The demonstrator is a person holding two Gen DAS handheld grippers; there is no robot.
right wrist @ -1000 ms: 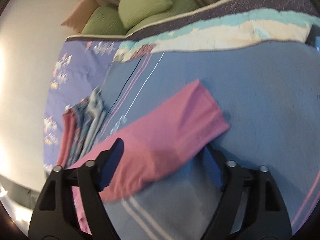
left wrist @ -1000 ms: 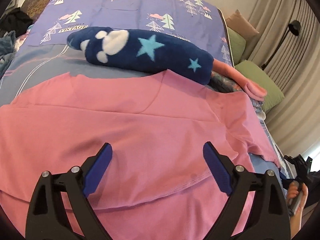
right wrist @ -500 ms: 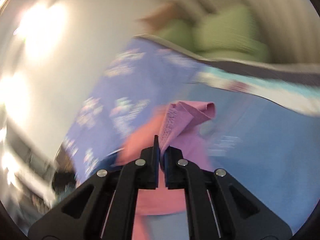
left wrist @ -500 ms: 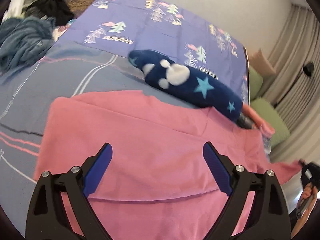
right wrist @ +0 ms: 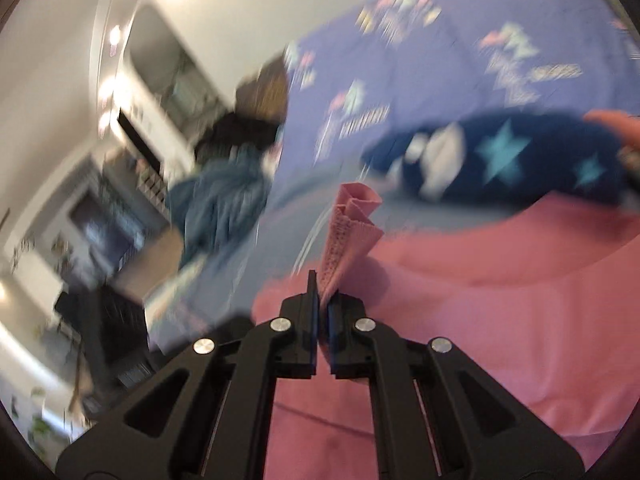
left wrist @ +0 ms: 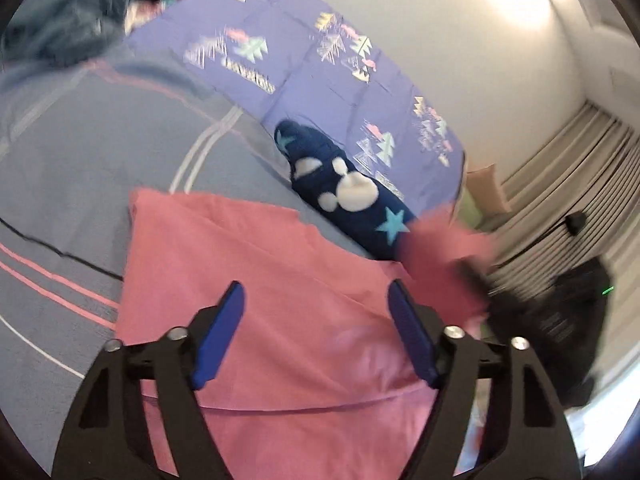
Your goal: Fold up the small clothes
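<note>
A pink shirt point(left wrist: 248, 280) lies spread on the grey-blue bed cover. My left gripper point(left wrist: 316, 340) is open and hovers just above the shirt's middle, holding nothing. My right gripper point(right wrist: 323, 304) is shut on the pink sleeve point(right wrist: 352, 224), whose bunched cuff sticks up between the fingers, lifted over the shirt body point(right wrist: 500, 300). In the left wrist view the right gripper point(left wrist: 480, 276) shows blurred at the right, carrying the sleeve point(left wrist: 444, 252) above the shirt.
A rolled navy fleece with stars and white patches point(left wrist: 344, 196) lies just beyond the shirt; it also shows in the right wrist view point(right wrist: 500, 156). A purple sheet with tree prints point(left wrist: 300, 52) lies behind it. A heap of blue-grey clothes point(left wrist: 60, 20) sits at the far left.
My right gripper shut on the pink sleeve, lifted it and swung it over the shirt body. My left gripper stayed open while its view turned left along the shirt.
</note>
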